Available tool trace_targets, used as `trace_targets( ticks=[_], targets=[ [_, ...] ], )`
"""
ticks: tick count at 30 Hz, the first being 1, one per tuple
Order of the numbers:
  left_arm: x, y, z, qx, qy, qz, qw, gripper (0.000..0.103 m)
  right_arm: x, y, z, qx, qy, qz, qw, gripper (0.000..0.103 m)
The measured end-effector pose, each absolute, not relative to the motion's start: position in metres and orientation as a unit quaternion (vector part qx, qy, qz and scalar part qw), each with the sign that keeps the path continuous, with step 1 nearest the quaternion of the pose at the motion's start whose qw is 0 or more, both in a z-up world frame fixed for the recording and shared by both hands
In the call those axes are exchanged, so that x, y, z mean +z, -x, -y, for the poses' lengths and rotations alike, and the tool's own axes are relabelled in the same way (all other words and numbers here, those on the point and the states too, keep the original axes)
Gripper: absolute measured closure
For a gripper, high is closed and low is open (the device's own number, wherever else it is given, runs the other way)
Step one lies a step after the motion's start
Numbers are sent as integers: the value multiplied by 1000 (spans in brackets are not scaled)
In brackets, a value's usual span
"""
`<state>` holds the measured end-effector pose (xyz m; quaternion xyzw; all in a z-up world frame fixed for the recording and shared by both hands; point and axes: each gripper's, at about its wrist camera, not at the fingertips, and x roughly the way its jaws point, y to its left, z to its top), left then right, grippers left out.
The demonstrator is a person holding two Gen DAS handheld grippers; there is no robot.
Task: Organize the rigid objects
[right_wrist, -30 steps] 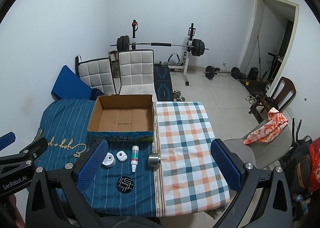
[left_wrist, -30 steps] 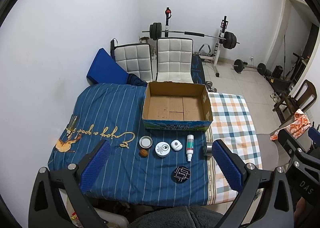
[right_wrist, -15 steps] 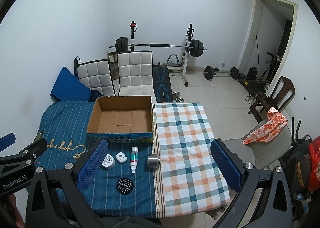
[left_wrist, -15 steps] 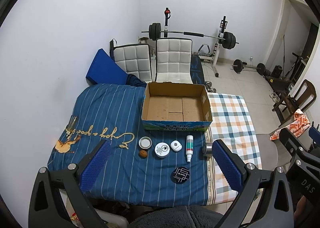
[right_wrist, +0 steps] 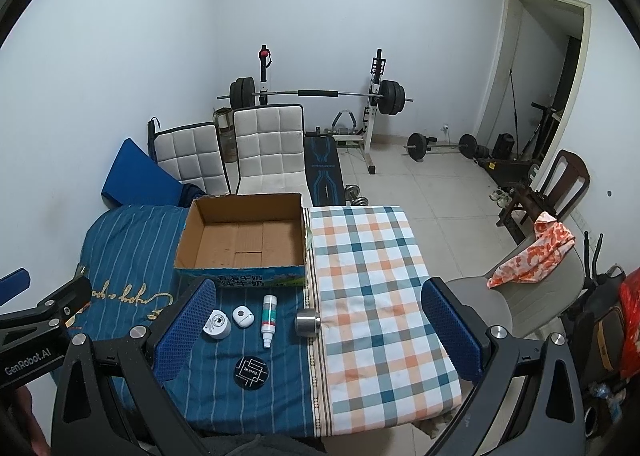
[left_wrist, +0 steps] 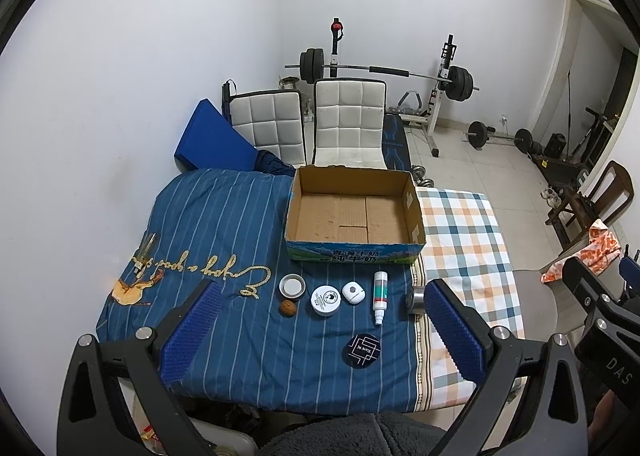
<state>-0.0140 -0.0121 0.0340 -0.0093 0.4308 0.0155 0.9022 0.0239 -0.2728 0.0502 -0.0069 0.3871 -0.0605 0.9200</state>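
Observation:
An empty open cardboard box (left_wrist: 354, 216) (right_wrist: 244, 238) stands on the cloth-covered table. In front of it lie a small tin lid (left_wrist: 292, 285), a walnut (left_wrist: 288, 307), a white round jar (left_wrist: 326, 300) (right_wrist: 217, 325), a white rounded case (left_wrist: 353, 291) (right_wrist: 243, 315), a white spray bottle (left_wrist: 379, 297) (right_wrist: 268, 314), a metal cylinder (left_wrist: 415, 299) (right_wrist: 307, 323) and a black round disc (left_wrist: 362, 350) (right_wrist: 251, 371). My left gripper (left_wrist: 320, 330) is open and empty, high above the objects. My right gripper (right_wrist: 316, 330) is open and empty, high above the table.
The table has a blue striped cloth (left_wrist: 224, 224) on the left and a checked cloth (right_wrist: 372, 276) on the right. Two white chairs (left_wrist: 348, 124) stand behind the table. A barbell rack (right_wrist: 376, 104) is at the back. A chair with an orange cloth (right_wrist: 536, 252) is at the right.
Both grippers have drifted slightly; the view of the table shifts a little. No object has moved.

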Motion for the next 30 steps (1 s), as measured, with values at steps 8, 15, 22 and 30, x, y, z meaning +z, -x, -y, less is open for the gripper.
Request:
trace_targets(
  ticks=[8,15,22,30],
  targets=[
    [35,16,11,14,10,-429,903,0,54,-22,277,-59,8,-384,921,0],
    [35,20,10,14,11,-428,904,0,52,-19,275,-60,9,-383,922,0],
    [34,11,10,17,16,-425,905,0,51,-26,276,-57,6,-388,920,0],
    [-35,-62,-24,53,33,-467,882,0,-38,-96,295,-43,-17,-482,875,0]
  ],
)
